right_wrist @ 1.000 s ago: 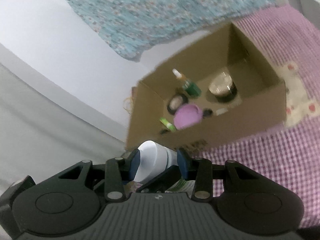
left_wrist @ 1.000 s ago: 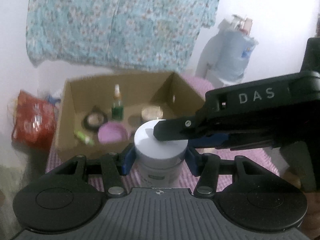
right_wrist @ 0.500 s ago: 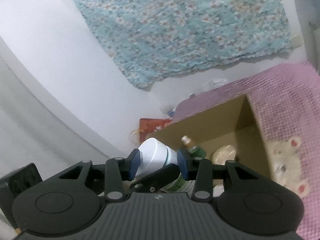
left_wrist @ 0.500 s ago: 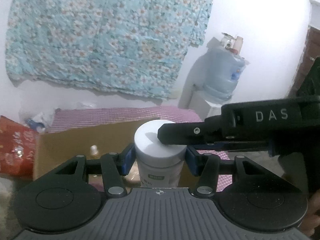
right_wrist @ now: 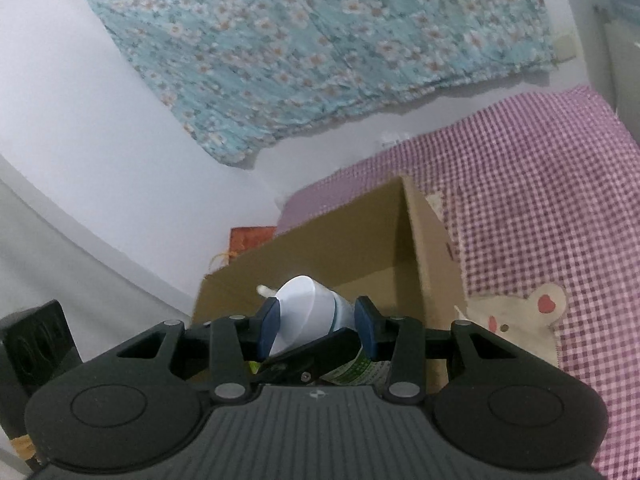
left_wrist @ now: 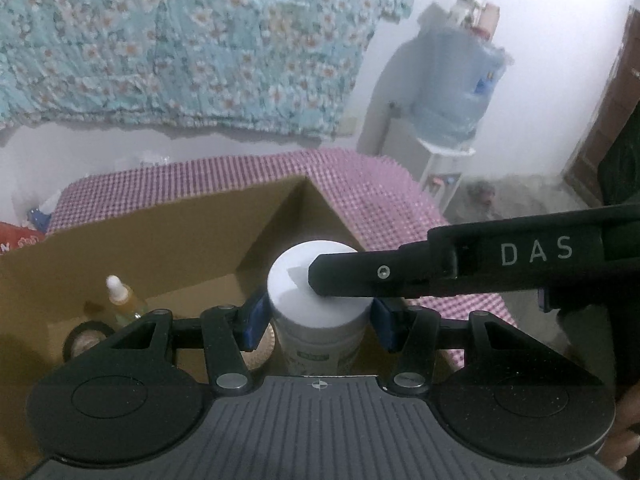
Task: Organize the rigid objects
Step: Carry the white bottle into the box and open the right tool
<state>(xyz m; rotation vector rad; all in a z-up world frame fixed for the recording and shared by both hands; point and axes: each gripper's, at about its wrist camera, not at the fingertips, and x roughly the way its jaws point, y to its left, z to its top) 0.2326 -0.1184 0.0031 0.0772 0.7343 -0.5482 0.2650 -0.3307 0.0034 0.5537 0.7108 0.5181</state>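
Observation:
A white-lidded jar (left_wrist: 316, 304) with a green-and-white label is held by both grippers over the open cardboard box (left_wrist: 160, 236). My left gripper (left_wrist: 318, 318) is shut on the jar, blue pads on either side. My right gripper (right_wrist: 316, 326) is also shut on the jar (right_wrist: 308, 312); one of its black fingers (left_wrist: 360, 276) lies across the lid in the left wrist view. Inside the box stand a dropper bottle (left_wrist: 120, 300) and a round black compact (left_wrist: 86, 340).
The box sits on a pink checked cloth (right_wrist: 540, 208) with a bear patch (right_wrist: 516, 312). A floral cloth (left_wrist: 180, 40) hangs on the white wall. A water jug (left_wrist: 460, 92) stands at the back right. A red bag (left_wrist: 16, 236) lies left of the box.
Both grippers, still on the jar, have come lower and closer to the box. The box's inside shows more in the left wrist view.

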